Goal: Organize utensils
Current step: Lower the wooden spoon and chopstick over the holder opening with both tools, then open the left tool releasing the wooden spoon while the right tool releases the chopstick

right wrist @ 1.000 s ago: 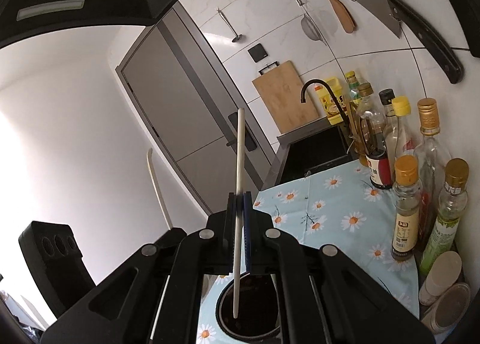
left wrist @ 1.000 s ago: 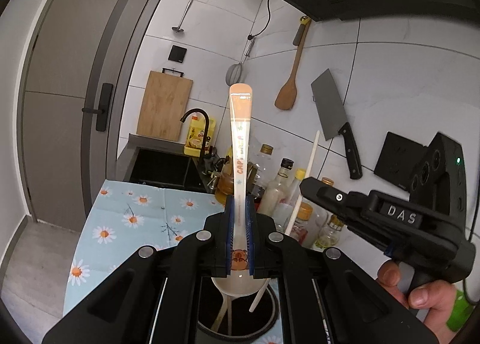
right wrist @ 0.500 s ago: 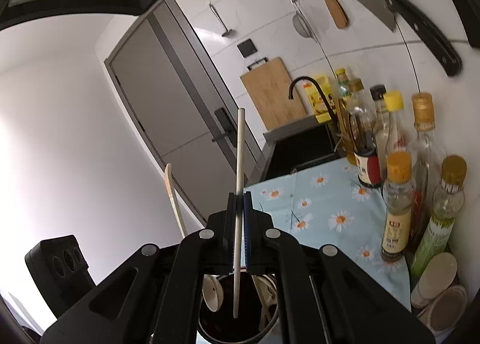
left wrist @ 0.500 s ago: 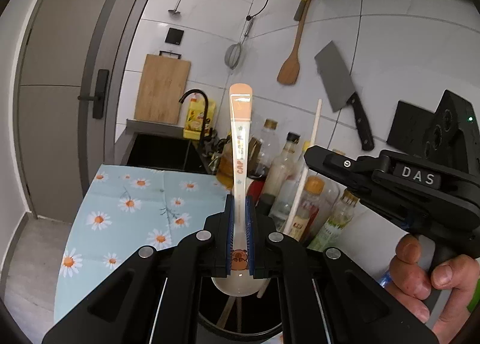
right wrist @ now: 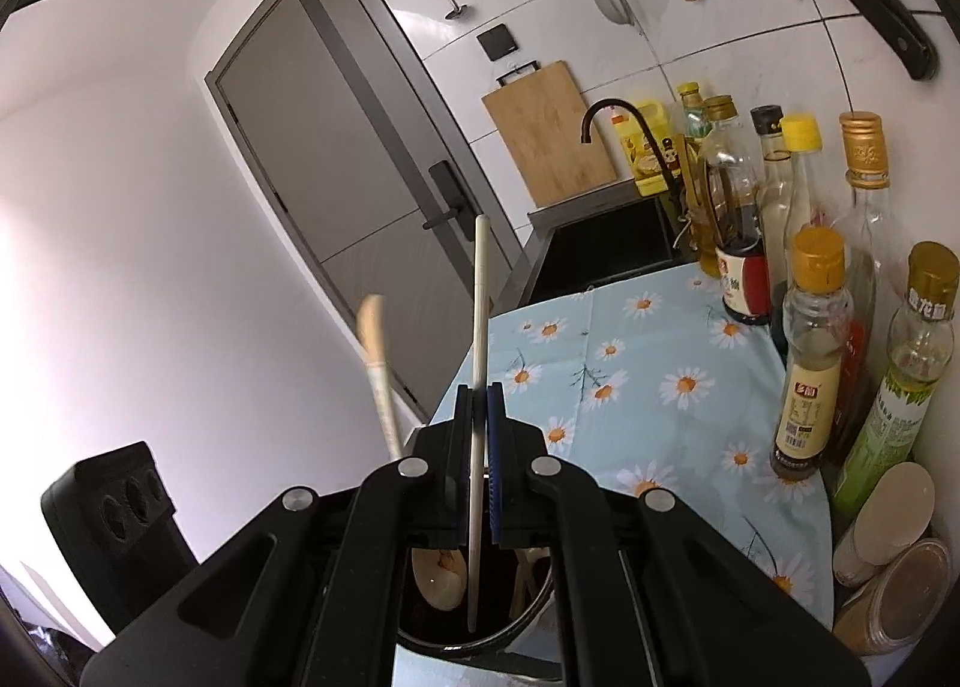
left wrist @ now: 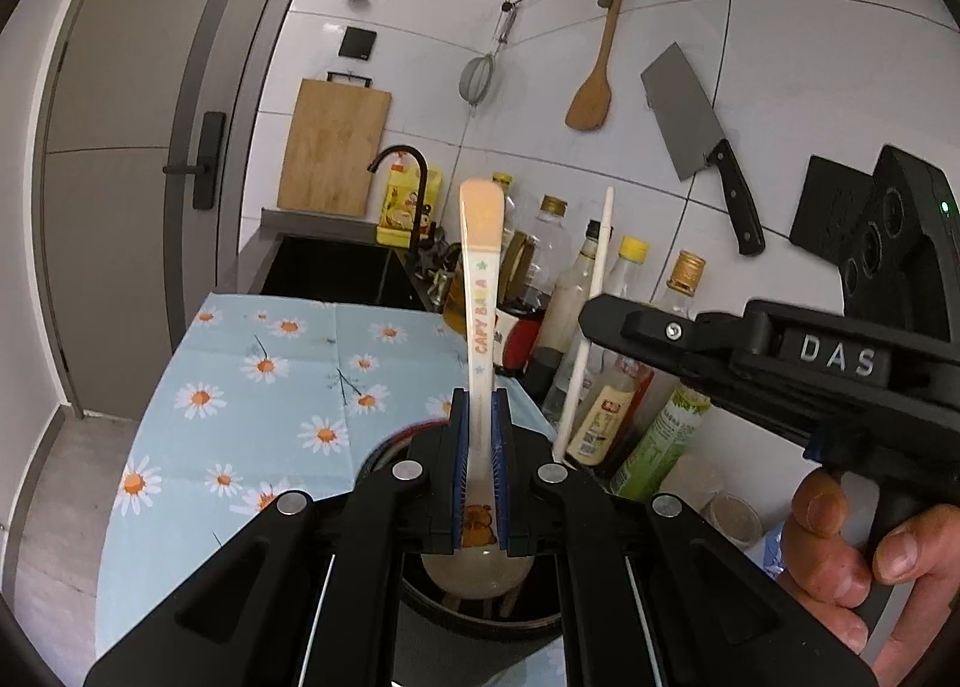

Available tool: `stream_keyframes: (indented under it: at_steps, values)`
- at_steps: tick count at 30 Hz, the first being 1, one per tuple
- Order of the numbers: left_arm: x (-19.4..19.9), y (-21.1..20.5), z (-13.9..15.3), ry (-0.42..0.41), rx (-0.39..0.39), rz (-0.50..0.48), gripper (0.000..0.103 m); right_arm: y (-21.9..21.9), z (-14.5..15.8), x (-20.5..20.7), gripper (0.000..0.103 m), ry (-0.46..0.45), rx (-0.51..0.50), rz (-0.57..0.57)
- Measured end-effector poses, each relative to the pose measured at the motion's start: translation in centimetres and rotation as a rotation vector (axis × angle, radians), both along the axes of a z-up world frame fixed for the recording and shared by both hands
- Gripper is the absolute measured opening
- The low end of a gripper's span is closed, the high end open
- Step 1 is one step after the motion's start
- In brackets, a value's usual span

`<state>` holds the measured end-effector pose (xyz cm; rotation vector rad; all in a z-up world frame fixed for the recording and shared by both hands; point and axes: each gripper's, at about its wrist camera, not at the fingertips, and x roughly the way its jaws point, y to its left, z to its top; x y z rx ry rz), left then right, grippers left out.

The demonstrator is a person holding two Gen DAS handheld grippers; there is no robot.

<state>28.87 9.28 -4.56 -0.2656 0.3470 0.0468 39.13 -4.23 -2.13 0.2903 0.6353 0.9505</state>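
Two grippers work over one dark round holder [right wrist: 480, 642] on the daisy-print cloth [left wrist: 252, 387]. The left gripper [left wrist: 479, 462] has its blue pads clamped on one cream spoon [left wrist: 480, 291], handle up, its bowl hanging just inside the holder's mouth. Just to its right, the right gripper [right wrist: 478, 462] is pinched tight on one white chopstick [right wrist: 478, 327], upright, its lower tip down in the holder. Further right, against the tiled wall, I count at least seven bottles [right wrist: 813, 351] and one cleaver [left wrist: 690, 129].

Glossy plastic spoon [left wrist: 480, 291], matt white chopstick [right wrist: 478, 363], daisy-print cloth [left wrist: 288, 381], wood cutting board [left wrist: 333, 147].
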Motion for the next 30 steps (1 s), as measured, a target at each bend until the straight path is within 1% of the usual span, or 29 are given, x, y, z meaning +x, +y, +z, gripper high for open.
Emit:
stream_keyframes:
  at_steps: [1,2,3,4,5,6,9,13,15,19,22,23,24,25,30]
  values:
    - [0.0,0.0,-0.2,0.008,-0.002,0.001,0.007,0.0,0.0,0.0,0.006,0.006,0.002,0.005]
    - [-0.1,0.0,-0.2,0.012,-0.004,0.003,0.007,0.0,-0.1,0.1,0.009,0.02,0.002,0.013]
    - [-0.2,-0.1,-0.3,0.014,-0.005,0.004,0.007,0.1,-0.2,0.3,0.014,0.043,0.006,0.023]
    - [-0.3,-0.1,-0.3,0.015,-0.006,0.006,0.007,0.0,-0.3,0.4,0.024,0.06,0.014,0.026]
    - [-0.4,-0.1,-0.3,0.016,-0.009,0.005,0.007,-0.2,-0.4,0.4,0.026,0.074,0.027,0.028]
    - [-0.5,-0.1,-0.2,0.016,-0.011,0.006,0.007,-0.3,-0.3,0.3,0.026,0.076,0.031,0.029]
    - [-0.9,-0.1,0.1,0.013,-0.012,0.005,0.015,-0.6,-0.1,0.0,0.026,0.076,0.035,0.026]
    - [-1.6,-0.2,0.8,0.004,-0.02,0.002,0.015,-1.2,0.4,-0.5,0.026,0.065,0.041,0.017]
    - [-2.4,-0.4,1.4,-0.013,-0.011,0.0,0.015,-1.5,0.7,-0.8,0.026,0.052,0.038,0.01]
    - [-3.6,-0.5,2.1,-0.021,-0.003,0.006,0.015,-2.4,1.3,-1.2,0.026,0.059,0.058,0.007]
    - [-4.5,-0.5,2.5,-0.012,0.002,0.018,0.016,-3.1,1.7,-1.9,0.026,0.055,0.064,0.008]
    - [-4.9,-0.6,2.6,-0.007,0.006,0.018,0.018,-3.5,1.9,-2.3,0.026,0.053,0.067,0.006]
    - [-5.4,-0.6,2.7,-0.003,0.007,0.014,0.023,-3.7,2.0,-2.6,0.026,0.052,0.067,0.007]
    - [-5.8,-0.8,2.7,0.004,0.009,0.01,0.024,-4.0,2.1,-2.9,0.026,0.052,0.066,0.01]
    - [-8.1,-1.5,2.5,0.042,0.028,-0.007,0.024,-5.3,1.7,-4.8,0.026,0.059,0.046,0.029]
